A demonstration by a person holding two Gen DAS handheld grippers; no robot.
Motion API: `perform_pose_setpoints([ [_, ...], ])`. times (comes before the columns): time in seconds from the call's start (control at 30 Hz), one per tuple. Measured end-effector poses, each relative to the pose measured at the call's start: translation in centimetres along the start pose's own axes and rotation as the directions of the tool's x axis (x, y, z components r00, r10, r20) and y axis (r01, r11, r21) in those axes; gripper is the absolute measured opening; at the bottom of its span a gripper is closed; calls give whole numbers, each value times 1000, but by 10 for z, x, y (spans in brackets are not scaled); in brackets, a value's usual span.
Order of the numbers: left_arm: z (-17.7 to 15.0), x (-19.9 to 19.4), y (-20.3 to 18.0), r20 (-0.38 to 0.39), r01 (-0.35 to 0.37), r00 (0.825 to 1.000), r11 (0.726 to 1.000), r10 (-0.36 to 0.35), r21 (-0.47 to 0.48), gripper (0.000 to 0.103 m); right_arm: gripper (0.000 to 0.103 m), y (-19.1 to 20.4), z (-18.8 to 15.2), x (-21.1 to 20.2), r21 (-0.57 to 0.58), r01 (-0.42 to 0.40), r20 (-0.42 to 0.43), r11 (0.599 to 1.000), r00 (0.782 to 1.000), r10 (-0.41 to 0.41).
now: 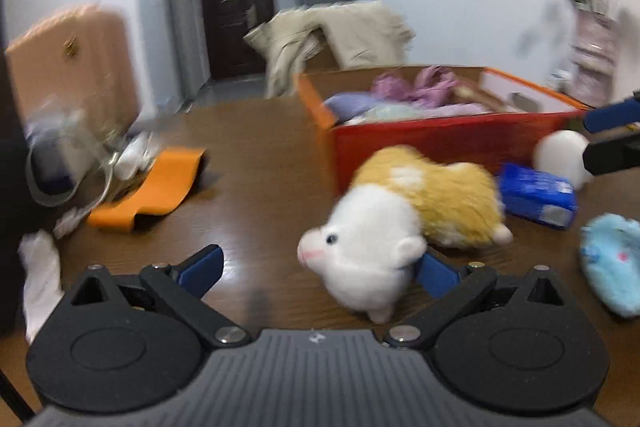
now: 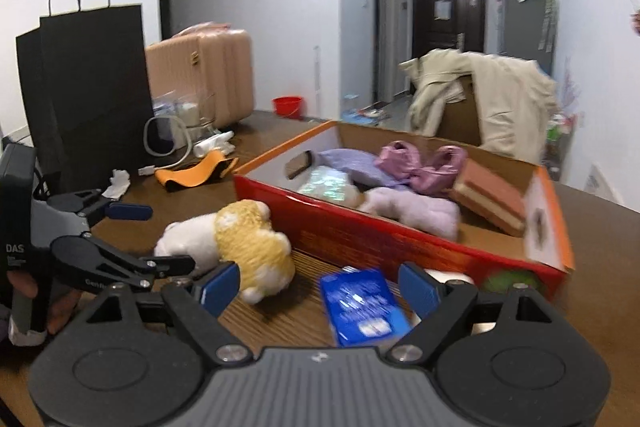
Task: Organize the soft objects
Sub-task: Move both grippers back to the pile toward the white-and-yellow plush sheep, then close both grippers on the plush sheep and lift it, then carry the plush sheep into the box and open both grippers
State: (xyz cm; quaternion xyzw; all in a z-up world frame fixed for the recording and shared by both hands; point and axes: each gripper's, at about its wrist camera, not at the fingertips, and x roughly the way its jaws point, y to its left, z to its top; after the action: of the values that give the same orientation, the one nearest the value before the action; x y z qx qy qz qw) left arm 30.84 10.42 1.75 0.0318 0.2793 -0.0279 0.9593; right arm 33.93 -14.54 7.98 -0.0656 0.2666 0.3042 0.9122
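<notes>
The box hides most of a green ball behind its corner.

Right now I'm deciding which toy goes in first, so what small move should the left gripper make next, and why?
Probably ease the left gripper forward around the plush hamster's white head and close. Its jaws stand open, the head already lies between the blue pads, and the toy still sits on the table outside the orange box.
</notes>
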Motion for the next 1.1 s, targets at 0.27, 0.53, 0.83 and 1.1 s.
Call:
perform_pose_setpoints([
  [0.27,-1,3,22,-9,182,983,976,-184,-116,60,74,30,16,81,-47,-147,-78,988,987,143],
  [0.53,-1,10,21,-18,237,970,959,-242,-157,48,47,40,10,92,-87,-209,-129,974,972,196],
  [0.83,6,-35,-1,141,251,961,964,-237,-93,48,44,67,12,34,-204,-77,-17,976,997,75],
  [1.1,40,-79,-75,191,386,904,923,-382,18,48,44,40,-5,-82,-159,77,119,984,991,-59],
])
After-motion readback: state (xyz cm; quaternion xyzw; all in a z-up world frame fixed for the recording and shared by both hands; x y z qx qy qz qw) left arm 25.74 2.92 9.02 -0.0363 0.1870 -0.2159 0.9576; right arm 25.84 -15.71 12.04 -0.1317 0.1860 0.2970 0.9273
